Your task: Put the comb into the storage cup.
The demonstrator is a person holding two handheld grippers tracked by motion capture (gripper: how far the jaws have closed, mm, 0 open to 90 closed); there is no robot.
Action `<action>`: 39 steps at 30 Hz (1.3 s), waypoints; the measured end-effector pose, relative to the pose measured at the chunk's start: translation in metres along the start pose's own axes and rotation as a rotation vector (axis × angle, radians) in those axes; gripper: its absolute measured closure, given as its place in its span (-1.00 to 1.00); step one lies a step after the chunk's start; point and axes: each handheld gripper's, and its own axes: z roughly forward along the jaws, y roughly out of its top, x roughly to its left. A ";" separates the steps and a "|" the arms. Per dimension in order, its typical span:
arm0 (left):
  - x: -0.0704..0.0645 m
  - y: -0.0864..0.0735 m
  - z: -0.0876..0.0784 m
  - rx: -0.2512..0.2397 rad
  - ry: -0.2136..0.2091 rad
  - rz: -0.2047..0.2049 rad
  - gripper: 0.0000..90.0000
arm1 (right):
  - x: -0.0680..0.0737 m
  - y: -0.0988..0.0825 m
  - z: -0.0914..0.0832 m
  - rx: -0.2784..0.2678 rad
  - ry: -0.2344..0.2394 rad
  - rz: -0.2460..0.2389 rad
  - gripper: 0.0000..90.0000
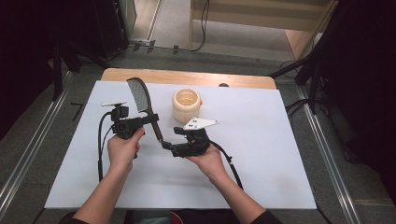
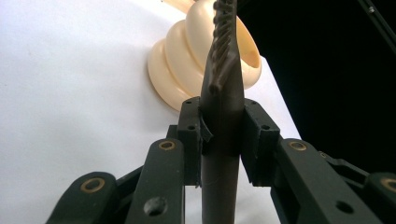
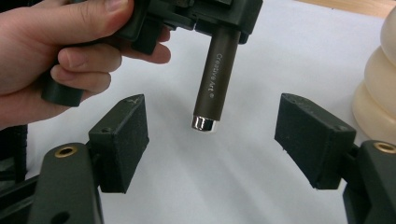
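Currently left gripper (image 1: pixel 148 117) clamped on brush (image 1: pixel 140 100) mid-handle, bristle end aimed at far edge by ribbed cup (image 1: pixel 187 105), handle butt hanging between released right gripper (image 3: pixel 212 140) pads, untouched, right hand nearer.

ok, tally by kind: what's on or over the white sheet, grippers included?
Grippers: 2, left gripper and right gripper
Brush: 1, dark brush, clamped in the left one
Holder: 1, cream ribbed holder
Total: 4
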 end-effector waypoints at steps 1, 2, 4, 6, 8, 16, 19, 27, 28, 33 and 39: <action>0.000 0.000 0.000 0.003 0.000 0.004 0.62 | -0.001 -0.001 -0.001 0.004 0.002 0.001 -0.48; 0.000 0.000 0.000 0.004 -0.001 0.006 0.62 | -0.001 -0.002 -0.003 0.005 0.001 -0.003 -0.49; -0.001 0.000 0.000 0.006 -0.007 0.012 0.62 | -0.003 -0.004 -0.005 0.014 0.008 -0.005 -0.49; -0.001 0.000 0.000 0.009 -0.009 0.021 0.62 | -0.004 -0.006 -0.008 0.018 0.019 -0.004 -0.49; -0.001 0.000 0.000 0.014 -0.011 0.029 0.62 | -0.006 -0.009 -0.011 0.024 0.043 -0.008 -0.49; -0.001 0.000 0.000 0.027 -0.016 0.040 0.62 | -0.015 -0.019 -0.025 0.041 0.039 -0.005 -0.49; -0.002 0.000 0.000 0.026 -0.019 0.041 0.62 | -0.018 -0.023 -0.032 0.040 0.033 -0.003 -0.49; -0.002 0.000 0.000 0.031 -0.030 0.052 0.62 | -0.025 -0.031 -0.050 0.036 0.019 -0.011 -0.49; -0.002 0.000 0.000 0.031 -0.032 0.054 0.62 | -0.026 -0.031 -0.052 0.037 0.019 -0.009 -0.49; -0.003 0.001 0.000 0.032 -0.037 0.062 0.62 | -0.028 -0.037 -0.063 0.036 0.013 -0.028 -0.49; -0.003 0.001 0.000 0.035 -0.046 0.067 0.62 | -0.029 -0.042 -0.077 0.033 0.014 -0.026 -0.49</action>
